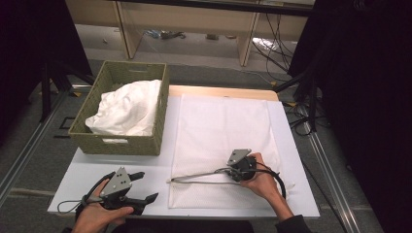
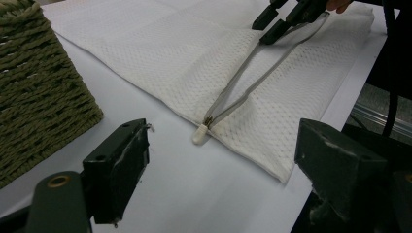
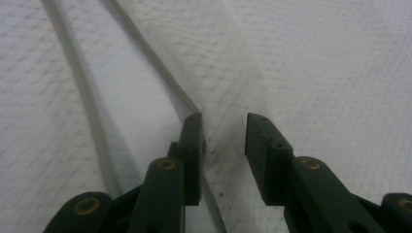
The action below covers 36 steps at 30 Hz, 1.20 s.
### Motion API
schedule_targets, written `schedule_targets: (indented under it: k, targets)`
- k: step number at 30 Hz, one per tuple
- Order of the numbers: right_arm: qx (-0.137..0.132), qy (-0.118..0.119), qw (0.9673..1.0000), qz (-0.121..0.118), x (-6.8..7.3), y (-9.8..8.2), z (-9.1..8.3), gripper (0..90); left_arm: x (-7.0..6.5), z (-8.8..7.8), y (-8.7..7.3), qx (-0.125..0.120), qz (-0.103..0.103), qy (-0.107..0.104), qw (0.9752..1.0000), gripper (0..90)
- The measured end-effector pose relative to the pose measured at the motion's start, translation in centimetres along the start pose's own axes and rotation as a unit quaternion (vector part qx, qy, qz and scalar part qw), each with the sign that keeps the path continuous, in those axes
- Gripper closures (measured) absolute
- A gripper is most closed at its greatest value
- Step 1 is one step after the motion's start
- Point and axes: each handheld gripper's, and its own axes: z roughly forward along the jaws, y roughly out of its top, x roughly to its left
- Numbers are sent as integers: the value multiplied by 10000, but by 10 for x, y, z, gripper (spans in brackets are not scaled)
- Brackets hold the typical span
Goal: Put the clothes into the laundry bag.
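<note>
A white mesh bag (image 1: 221, 124) lies flat on the white table (image 1: 97, 167), its grey zipper (image 1: 199, 175) parted near the front edge. The zipper's white pull tab (image 2: 200, 134) lies at the bag's left end. My right gripper (image 1: 228, 171) rests on the bag at the open zipper. In the right gripper view its jaws (image 3: 223, 141) stand a little apart, with a raised fold of the mesh bag (image 3: 228, 97) along the upper zipper edge between them. My left gripper (image 1: 148, 186) hovers at the front left of the table, open wide and empty (image 2: 218, 160).
A woven green basket (image 1: 116, 141) holding crumpled white cloth (image 1: 128, 109) stands at the table's back left, close to the bag's left edge. Cables (image 1: 291, 111) trail on the floor to the right of the table.
</note>
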Motion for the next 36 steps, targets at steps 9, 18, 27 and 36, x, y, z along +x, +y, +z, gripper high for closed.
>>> schedule_targets:
  k: [9,18,27,36]
  targets:
    - [-108,158,9986,490,-11,1,5,640,1,5,-1,223,105,-6,9997,203]
    - [-59,308,9980,554,-16,3,7,865,1,5,3,65,-73,-53,9999,203]
    - [-310,-175,9987,377,-17,16,-12,886,24,-11,26,-209,-434,417,9980,212]
    - [-586,-372,9975,154,-18,30,-30,887,65,-23,64,-140,-465,1014,9937,211]
